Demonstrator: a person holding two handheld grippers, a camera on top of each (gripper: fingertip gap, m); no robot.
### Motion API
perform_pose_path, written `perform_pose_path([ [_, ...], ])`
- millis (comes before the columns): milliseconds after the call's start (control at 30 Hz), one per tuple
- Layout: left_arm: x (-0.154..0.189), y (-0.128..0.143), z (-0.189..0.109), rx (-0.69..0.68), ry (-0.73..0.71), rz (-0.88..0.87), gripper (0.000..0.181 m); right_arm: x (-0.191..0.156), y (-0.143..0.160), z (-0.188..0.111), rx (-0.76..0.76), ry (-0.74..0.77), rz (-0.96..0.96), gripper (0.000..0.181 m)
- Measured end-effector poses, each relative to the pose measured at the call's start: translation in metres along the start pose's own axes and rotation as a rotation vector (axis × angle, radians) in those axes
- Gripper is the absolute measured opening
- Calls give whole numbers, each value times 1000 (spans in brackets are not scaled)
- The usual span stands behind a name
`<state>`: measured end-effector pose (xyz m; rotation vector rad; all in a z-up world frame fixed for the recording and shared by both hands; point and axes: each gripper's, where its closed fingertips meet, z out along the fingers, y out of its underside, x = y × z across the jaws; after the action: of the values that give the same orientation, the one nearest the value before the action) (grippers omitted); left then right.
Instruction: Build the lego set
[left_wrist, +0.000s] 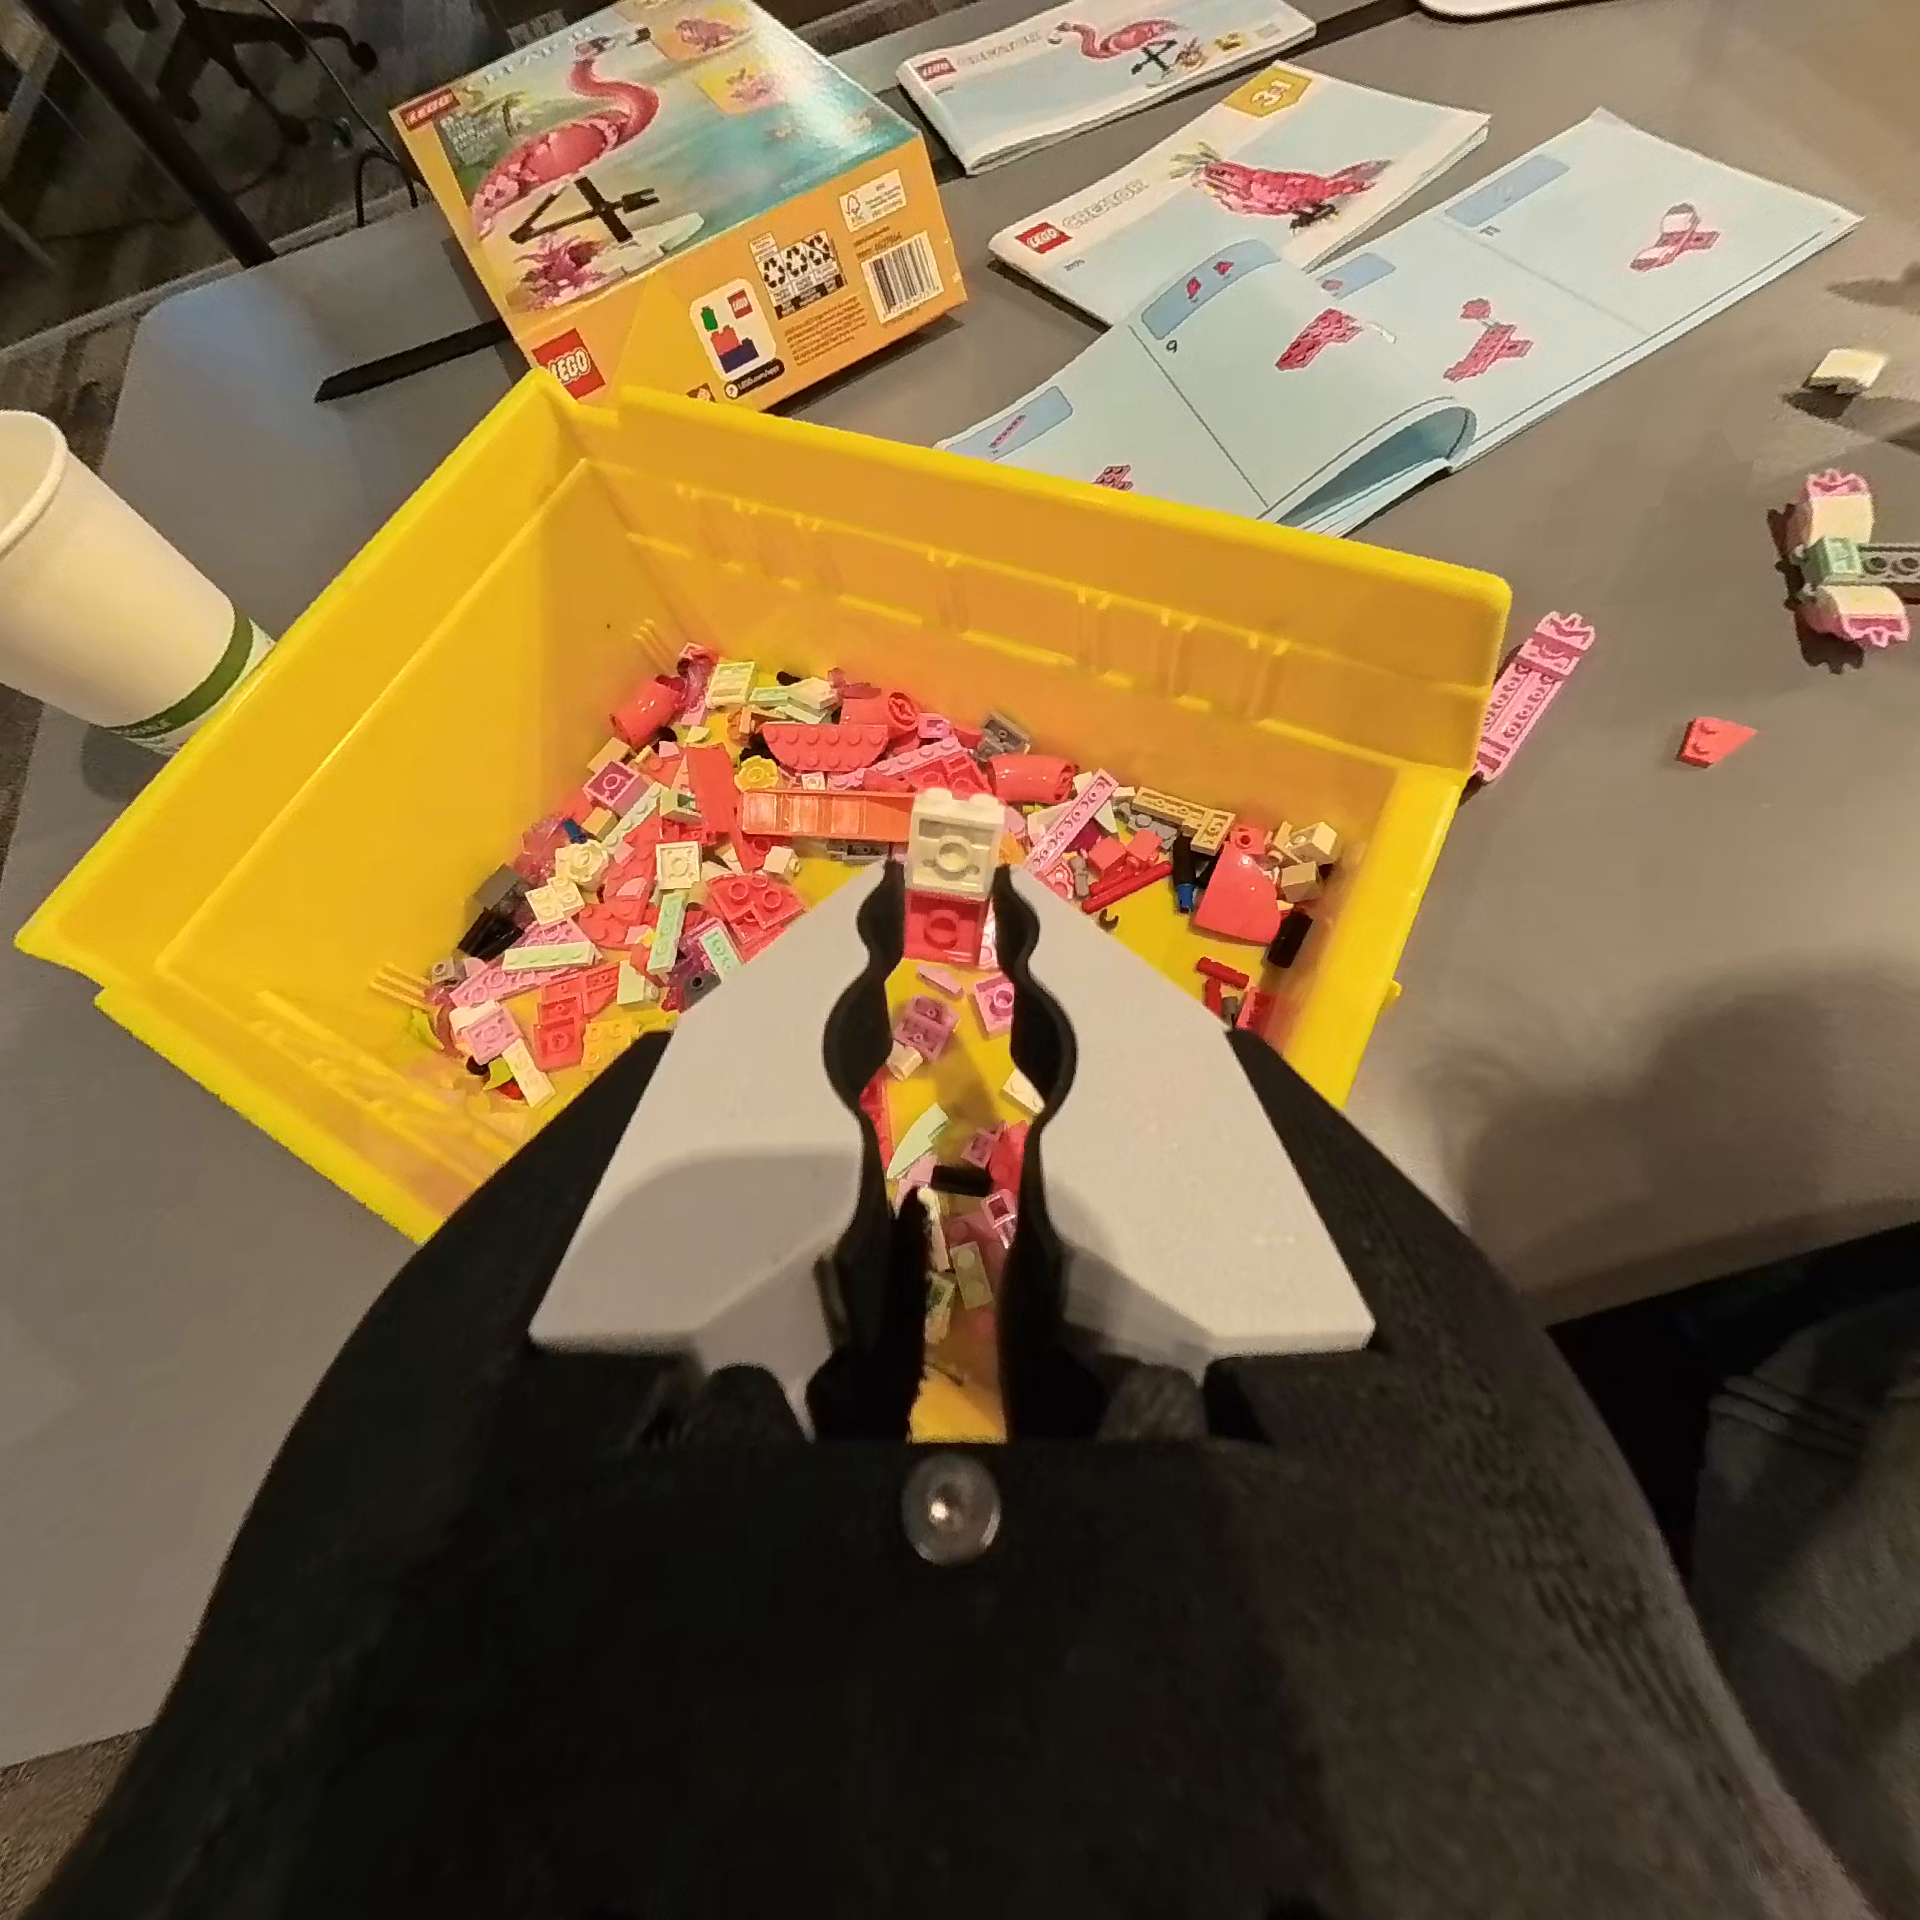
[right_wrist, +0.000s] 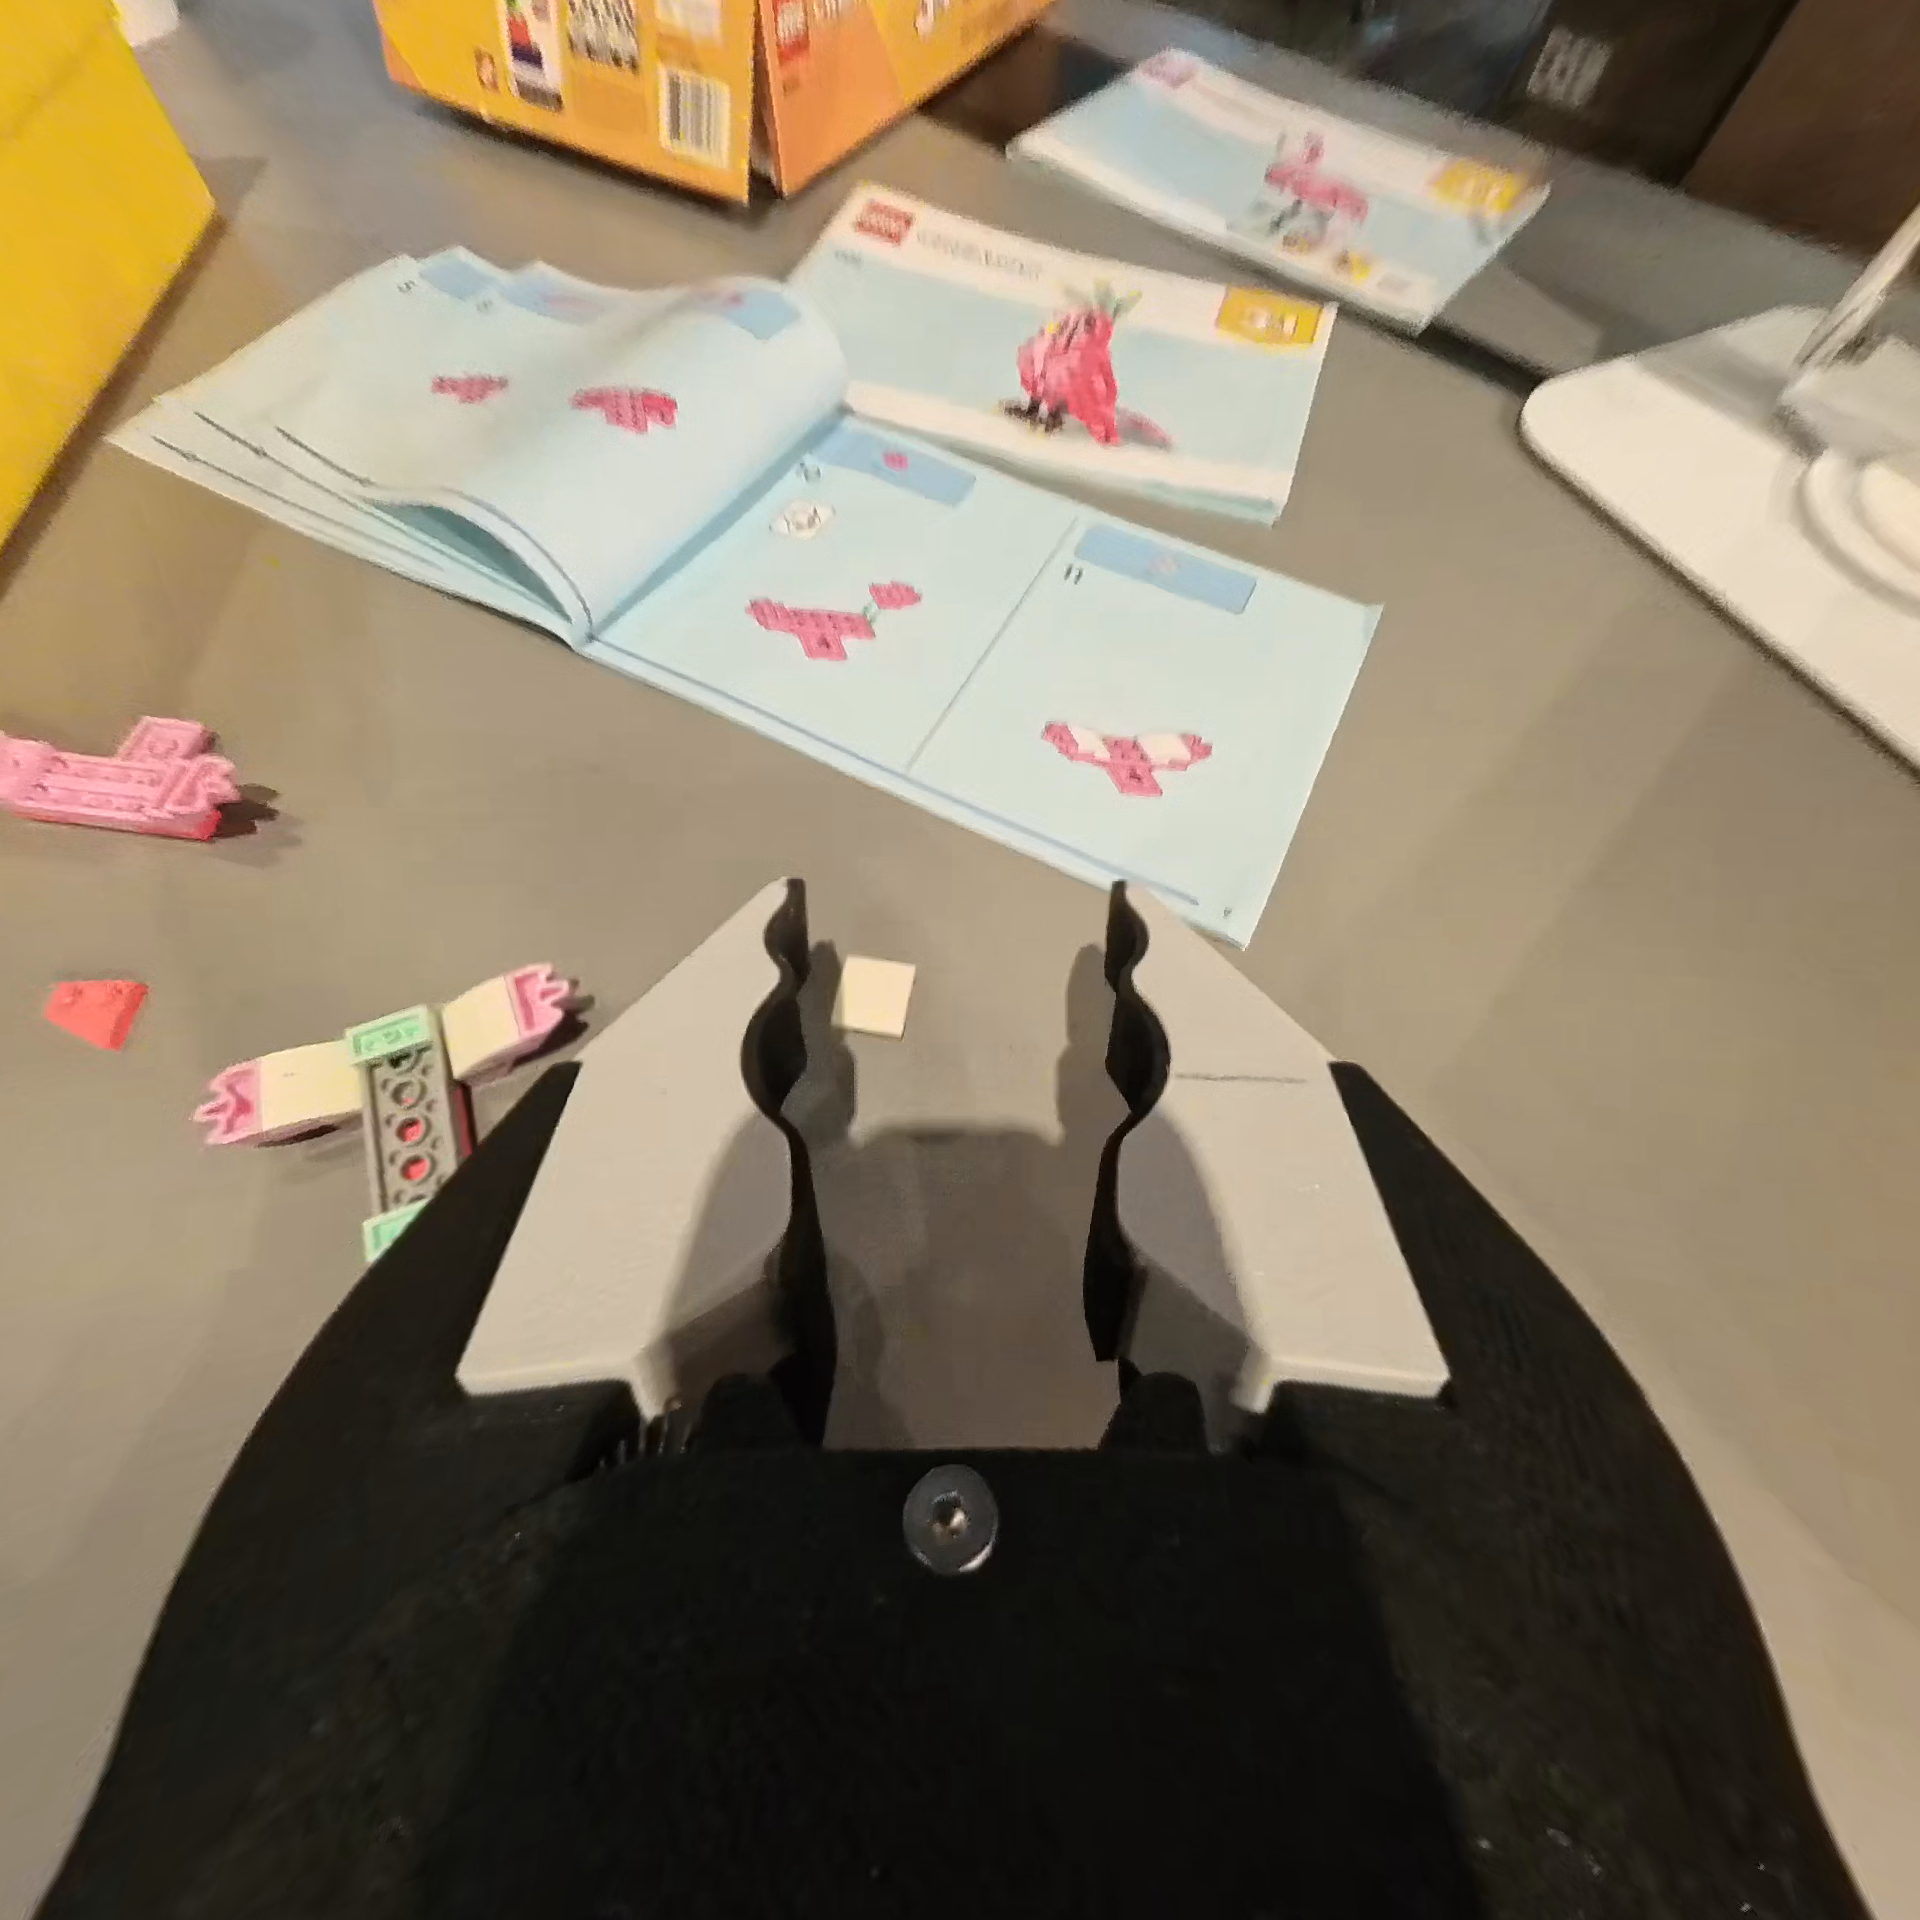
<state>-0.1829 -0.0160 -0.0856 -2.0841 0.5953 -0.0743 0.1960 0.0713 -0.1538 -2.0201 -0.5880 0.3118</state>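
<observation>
1. Left gripper (left_wrist: 943, 883) hangs over the yellow bin (left_wrist: 1143, 665), fingers pinching a small stack: white brick on top of a red brick (left_wrist: 951, 878).
2. The bin holds loose lego pieces (left_wrist: 727, 883), mostly pink, coral and white.
3. Right gripper (right_wrist: 954, 904) sits low over the grey table (right_wrist: 1558, 1039), fingers spread, holding nothing; a cream square tile (right_wrist: 879, 994) lies on the table between the tips, nearer the left finger.
4. A winged sub-build (right_wrist: 395, 1081) in pink, cream, mint and grey lies left of the right gripper; a red wedge piece (right_wrist: 96, 1011) and a pink plate build (right_wrist: 114, 779) lie farther left.
5. An open instruction booklet (right_wrist: 935, 623) lies ahead, with two closed booklets beyond.
6. The yellow set box (left_wrist: 675, 208) is printed, as are the booklet covers; a paper cup (left_wrist: 94, 592) stands left of the bin.
</observation>
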Motion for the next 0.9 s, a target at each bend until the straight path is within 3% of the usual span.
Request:
perform_pose_path([
  [267, 26, 21, 16, -256, 114, 121, 17, 2, -39, -23, 231, 91, -121, 50],
  [467, 54, 53, 25, -502, 281, 243, 17, -2, -42, -25, 260, 90, -154, 46],
  [567, 55, 67, 26, -601, 293, 256, 17, -5, -41, -22, 249, 75, -161, 46],
  [633, 50, 71, 28, -642, 263, 231, 33, -12, -40, -20, 248, 46, -182, 48],
  [767, 39, 64, 30, -600, 197, 160, 63, -38, -39, -7, 221, -42, -250, 52],
  [900, 26, 28, 26, -351, 102, 1, 65, -81, -59, 15, 170, -162, -331, 53],
])
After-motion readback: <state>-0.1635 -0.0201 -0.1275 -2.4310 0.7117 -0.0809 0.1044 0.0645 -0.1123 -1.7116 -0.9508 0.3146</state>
